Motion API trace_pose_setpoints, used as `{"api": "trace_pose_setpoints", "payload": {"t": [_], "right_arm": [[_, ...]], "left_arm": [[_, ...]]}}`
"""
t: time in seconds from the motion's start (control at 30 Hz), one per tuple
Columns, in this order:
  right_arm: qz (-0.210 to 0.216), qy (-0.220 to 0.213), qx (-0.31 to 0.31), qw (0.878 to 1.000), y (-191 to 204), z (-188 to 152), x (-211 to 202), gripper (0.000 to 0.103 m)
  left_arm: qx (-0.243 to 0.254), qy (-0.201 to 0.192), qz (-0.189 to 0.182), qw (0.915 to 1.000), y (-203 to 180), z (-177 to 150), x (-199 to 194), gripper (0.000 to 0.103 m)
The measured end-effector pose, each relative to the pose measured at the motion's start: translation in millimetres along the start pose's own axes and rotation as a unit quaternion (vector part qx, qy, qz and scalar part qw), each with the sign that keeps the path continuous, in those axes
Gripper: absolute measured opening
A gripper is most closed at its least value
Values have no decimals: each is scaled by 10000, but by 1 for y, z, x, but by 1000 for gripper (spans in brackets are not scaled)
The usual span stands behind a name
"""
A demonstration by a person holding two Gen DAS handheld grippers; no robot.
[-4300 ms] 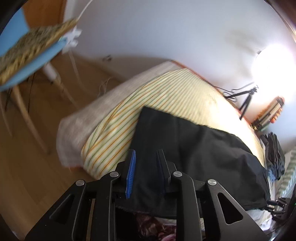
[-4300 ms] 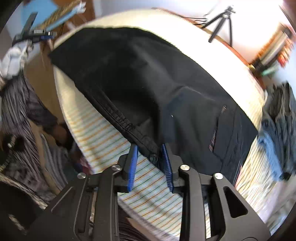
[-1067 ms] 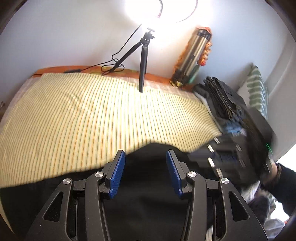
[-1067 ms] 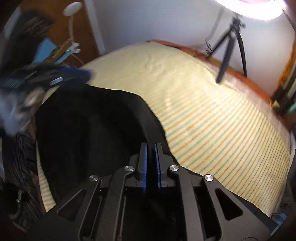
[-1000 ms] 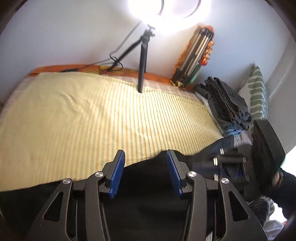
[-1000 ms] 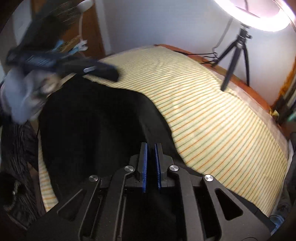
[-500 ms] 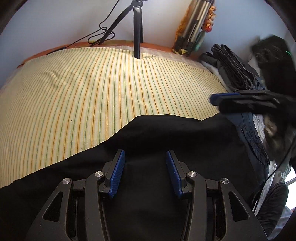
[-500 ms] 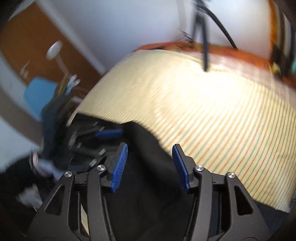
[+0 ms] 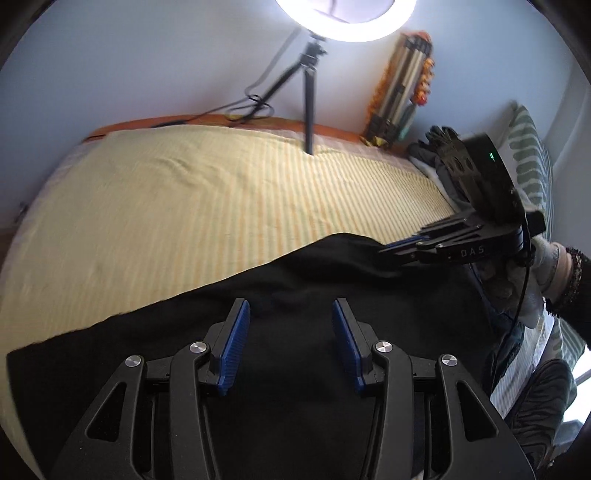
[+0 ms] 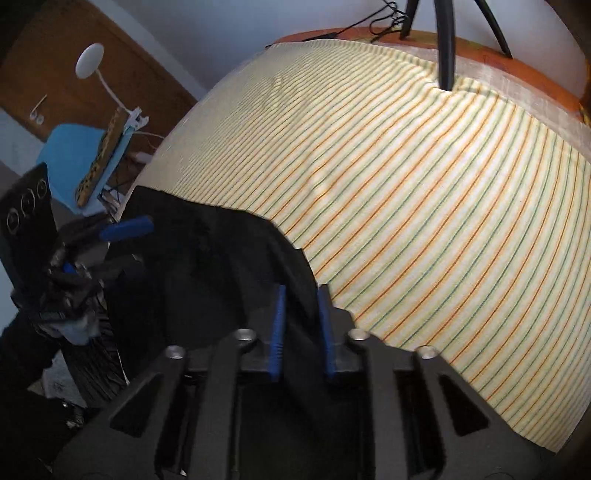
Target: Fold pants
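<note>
- Left wrist view shows the bed (image 9: 184,192) most of all. It has a yellow striped sheet, and it fills most of the room I can see.
- Black pants (image 9: 295,295) lie flat along the near side of the bed. The far half of the sheet is bare.
- A ring light (image 9: 347,18) on a tripod (image 9: 308,103) stands at the far edge by the wall. A pile of dark clothes (image 9: 439,162) sits in the far right corner.
- My left gripper (image 9: 291,332) is wide open over the pants and holds nothing.
- My right gripper (image 10: 299,321) is only partly open at the pants' edge. Cloth sits between the fingers, but I can't tell if they pinch it.
- What could go wrong: I think I may grab just the top layer, because the cloth is thick here. Then the fold would come out crooked.
- The sheet is soft and loose, so I may pinch it too and drag it along.
</note>
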State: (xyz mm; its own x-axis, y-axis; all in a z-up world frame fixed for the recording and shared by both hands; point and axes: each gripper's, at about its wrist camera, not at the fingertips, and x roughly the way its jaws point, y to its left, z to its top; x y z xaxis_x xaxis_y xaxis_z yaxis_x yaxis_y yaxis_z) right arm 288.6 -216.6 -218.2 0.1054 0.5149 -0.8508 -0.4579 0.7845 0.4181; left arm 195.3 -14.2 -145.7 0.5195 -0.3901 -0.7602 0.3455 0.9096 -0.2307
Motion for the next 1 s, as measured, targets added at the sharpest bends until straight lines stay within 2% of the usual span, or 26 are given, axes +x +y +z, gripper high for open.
{"api": "trace_pose_setpoints", "payload": {"t": [0.13, 0.23, 0.37, 0.43, 0.5, 0.57, 0.6, 0.63, 0.67, 0.7, 0.73, 0.9, 1.0], "right_arm": [[-443, -406, -425, 9973, 28, -1, -21, 6], [-1100, -741, -1092, 9851, 50, 8, -37, 4], [-1610, -596, -1034, 9797, 40, 27, -18, 4], [-1784, -379, -977, 9784, 33, 32, -8, 4], [-1941, -481, -826, 9763, 23, 31, -17, 4], [-1826, -572, -685, 9791, 21, 28, -31, 6], [-1792, -607, -665, 9797, 24, 25, -37, 11], [-1787, -686, -690, 9791, 30, 23, -44, 21], [-1789, -789, -716, 9781, 36, 18, -51, 28], [-1721, -885, -712, 9785, 44, 13, -59, 40], [-1590, -971, -704, 9800, 51, 8, -67, 43], [-1078, -1017, -883, 9850, 100, -22, -75, 43], [-902, -975, -1128, 9847, 130, -41, -70, 43]], "left_arm": [[-323, -83, 292, 9990, 29, -16, -27, 45], [-613, -167, 507, 9967, 50, -29, -44, 45], [-1063, -239, 697, 9916, 72, -44, -69, 45], [-1284, -307, 790, 9881, 82, -51, -86, 45], [-1430, -409, 943, 9844, 91, -60, -108, 45], [-1565, -438, 1016, 9815, 99, -68, -124, 48], [-1707, -469, 1077, 9783, 106, -75, -136, 53], [-1846, -510, 1143, 9748, 112, -81, -145, 58], [-1993, -544, 1170, 9714, 118, -88, -152, 58], [-2115, -561, 1144, 9690, 123, -93, -157, 58], [-2327, -579, 1093, 9646, 131, -103, -163, 58], [-3129, -620, 854, 9439, 156, -143, -173, 58], [-3569, -625, 591, 9302, 167, -170, -169, 58]]}}
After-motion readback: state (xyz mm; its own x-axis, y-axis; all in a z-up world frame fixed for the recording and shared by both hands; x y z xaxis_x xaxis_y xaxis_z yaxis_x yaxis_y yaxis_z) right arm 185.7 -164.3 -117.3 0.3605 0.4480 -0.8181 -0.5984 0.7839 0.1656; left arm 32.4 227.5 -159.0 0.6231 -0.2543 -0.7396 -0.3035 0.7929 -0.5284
